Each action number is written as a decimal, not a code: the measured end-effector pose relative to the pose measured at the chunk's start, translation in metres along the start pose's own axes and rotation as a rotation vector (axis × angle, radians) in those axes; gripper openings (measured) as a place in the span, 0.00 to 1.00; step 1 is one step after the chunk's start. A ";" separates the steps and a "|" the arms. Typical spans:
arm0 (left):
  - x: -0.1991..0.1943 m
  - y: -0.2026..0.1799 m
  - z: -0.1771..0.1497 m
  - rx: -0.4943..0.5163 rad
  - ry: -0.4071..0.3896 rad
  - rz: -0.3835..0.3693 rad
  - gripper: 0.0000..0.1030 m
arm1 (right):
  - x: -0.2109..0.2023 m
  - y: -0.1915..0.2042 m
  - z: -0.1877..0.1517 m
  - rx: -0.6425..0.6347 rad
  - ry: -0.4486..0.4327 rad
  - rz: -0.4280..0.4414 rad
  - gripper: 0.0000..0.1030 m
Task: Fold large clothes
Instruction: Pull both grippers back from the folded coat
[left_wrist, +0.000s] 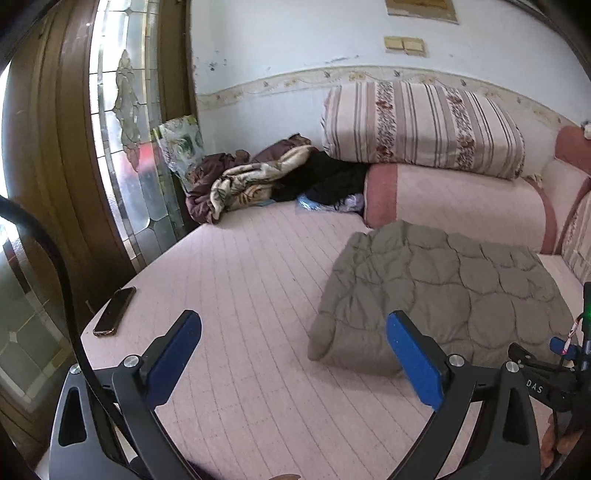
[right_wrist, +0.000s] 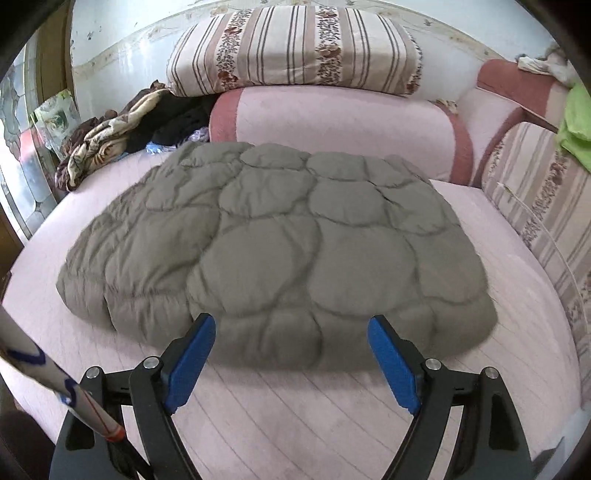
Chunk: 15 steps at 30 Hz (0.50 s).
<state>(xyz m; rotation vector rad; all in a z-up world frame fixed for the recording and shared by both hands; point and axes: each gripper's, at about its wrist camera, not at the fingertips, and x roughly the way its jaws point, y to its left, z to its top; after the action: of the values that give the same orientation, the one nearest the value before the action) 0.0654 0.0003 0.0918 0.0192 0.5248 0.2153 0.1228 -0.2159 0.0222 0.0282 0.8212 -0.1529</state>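
Note:
A grey-green quilted padded garment (right_wrist: 277, 236) lies folded into a thick flat bundle on the pink bed sheet (right_wrist: 295, 406). My right gripper (right_wrist: 291, 319) hovers over the bundle's near edge with its blue pads wide apart, and nothing is pressed between them. In the left wrist view the same garment (left_wrist: 450, 288) sits to the right. My left gripper (left_wrist: 293, 317) is open above bare sheet (left_wrist: 240, 277), its right finger just in front of the garment's near left corner.
A dark phone (left_wrist: 114, 312) lies by the bed's left edge. Crumpled blankets (left_wrist: 243, 181) and dark clothes are heaped at the back left, beside a glass door (left_wrist: 122, 129). A striped folded quilt (left_wrist: 421, 125) rests on a pink bolster (left_wrist: 461, 203). A green cloth (right_wrist: 576, 122) hangs at right.

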 end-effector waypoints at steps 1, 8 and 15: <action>0.000 -0.001 -0.001 0.004 0.008 -0.008 0.97 | 0.002 -0.003 -0.002 -0.006 0.004 -0.019 0.86; -0.003 -0.013 -0.008 0.039 0.052 -0.039 0.97 | 0.049 -0.046 0.000 0.071 0.090 -0.115 0.86; -0.003 -0.017 -0.013 0.057 0.078 -0.068 0.97 | 0.033 -0.060 -0.002 0.117 0.088 -0.075 0.89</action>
<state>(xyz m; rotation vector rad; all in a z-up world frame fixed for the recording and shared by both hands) 0.0598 -0.0173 0.0810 0.0488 0.6085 0.1345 0.1347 -0.2789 -0.0016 0.1151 0.9011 -0.2722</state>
